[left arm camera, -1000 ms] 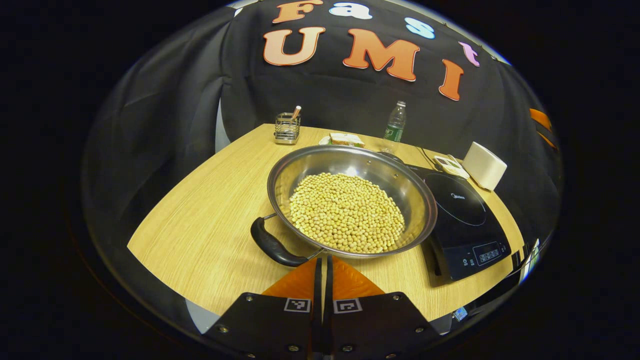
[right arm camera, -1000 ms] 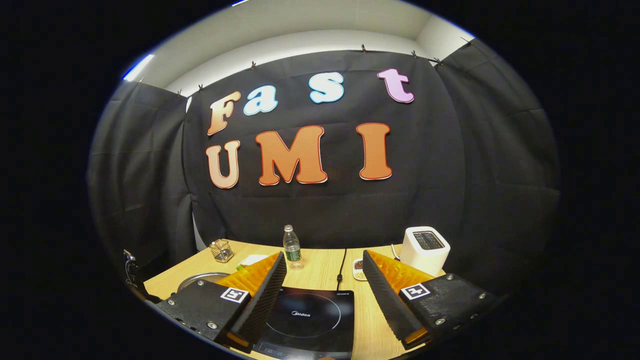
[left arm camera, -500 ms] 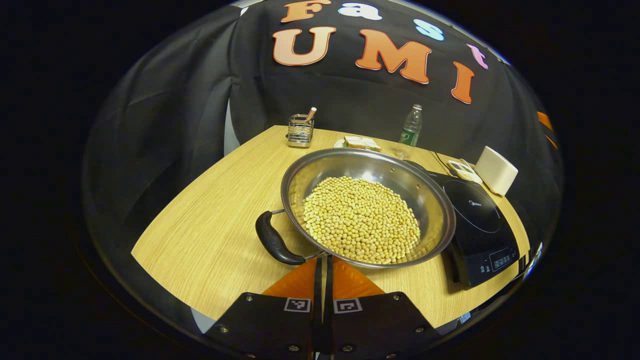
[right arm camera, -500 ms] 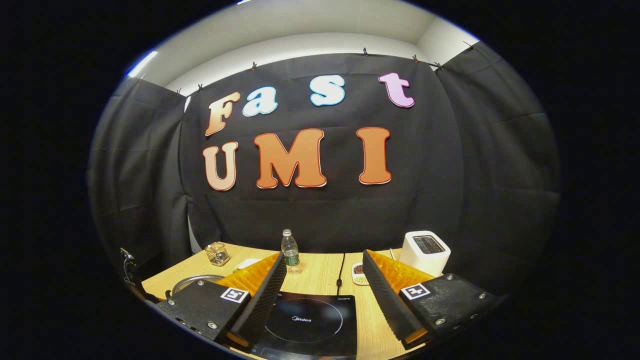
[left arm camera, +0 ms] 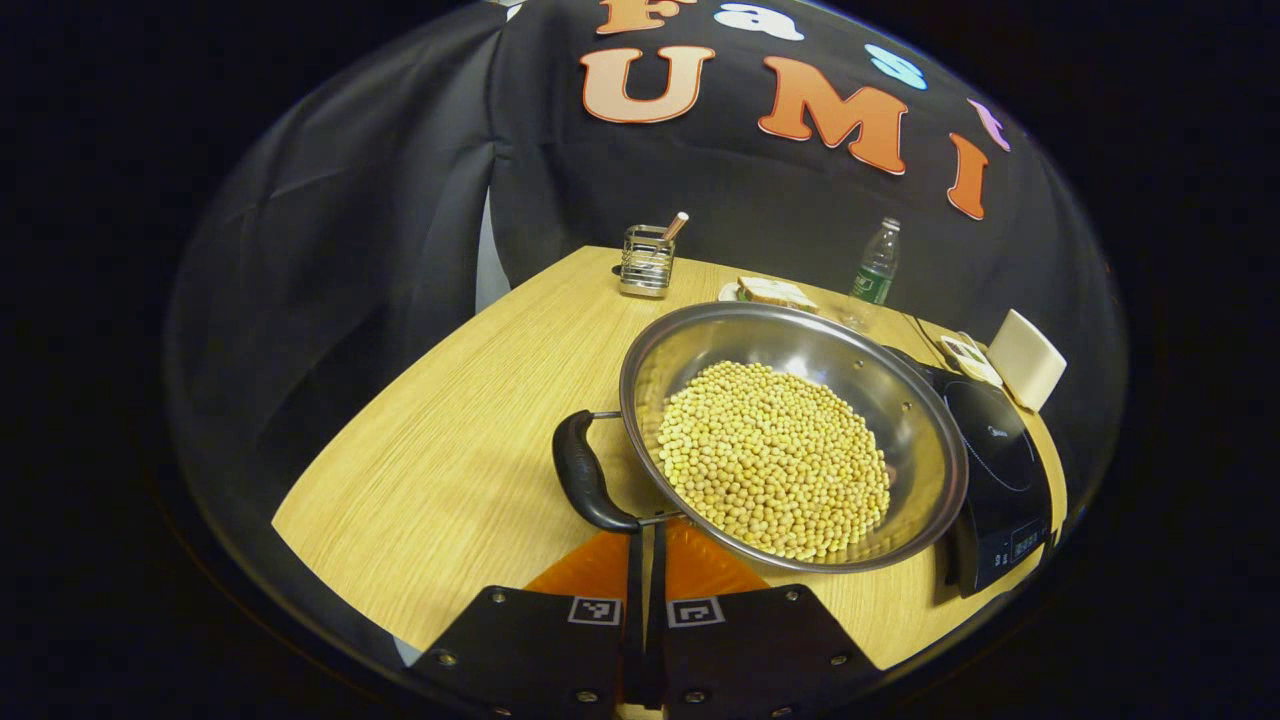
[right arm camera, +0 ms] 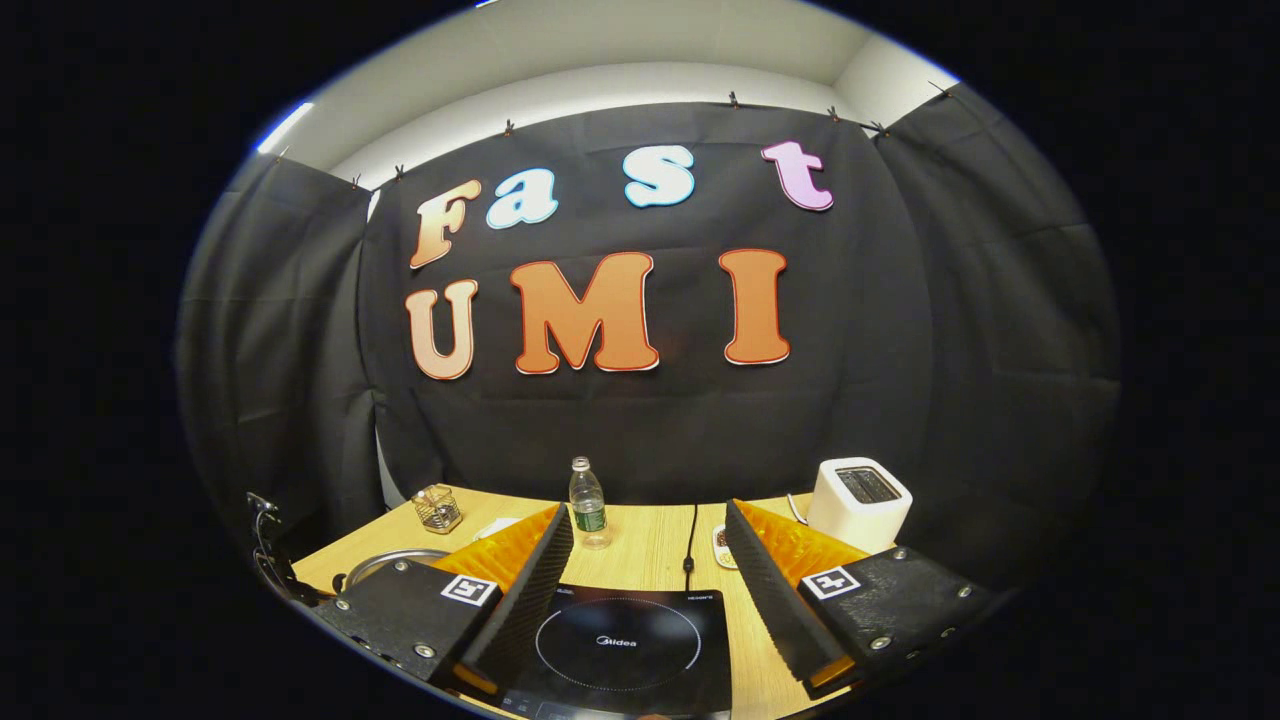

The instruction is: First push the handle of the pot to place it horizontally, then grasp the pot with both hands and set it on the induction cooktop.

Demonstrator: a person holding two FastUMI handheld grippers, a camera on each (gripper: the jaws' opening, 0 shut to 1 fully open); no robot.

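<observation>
A steel pot (left arm camera: 880,370) heaped with yellow beans (left arm camera: 775,460) rests on the wooden table (left arm camera: 450,450). Its black side handle (left arm camera: 582,485) curves at the pot's near left. My left gripper (left arm camera: 646,540) is shut, its tips right at the handle's near end. The black induction cooktop (left arm camera: 1000,470) lies just right of the pot. In the right gripper view the cooktop (right arm camera: 620,640) lies between the fingers of my open right gripper (right arm camera: 650,580), which hovers above it. The pot's rim (right arm camera: 385,560) peeks out at the left.
At the table's far side stand a wire holder (left arm camera: 645,262), a plate with a sandwich (left arm camera: 772,292), a water bottle (left arm camera: 876,268) and a white toaster (left arm camera: 1028,358). A cable (right arm camera: 690,535) runs back from the cooktop. Bare wood lies left of the pot.
The pot has turned: its handle swung from the near left further round to the left while my shut left gripper stayed at its end. The right gripper barely moved.
</observation>
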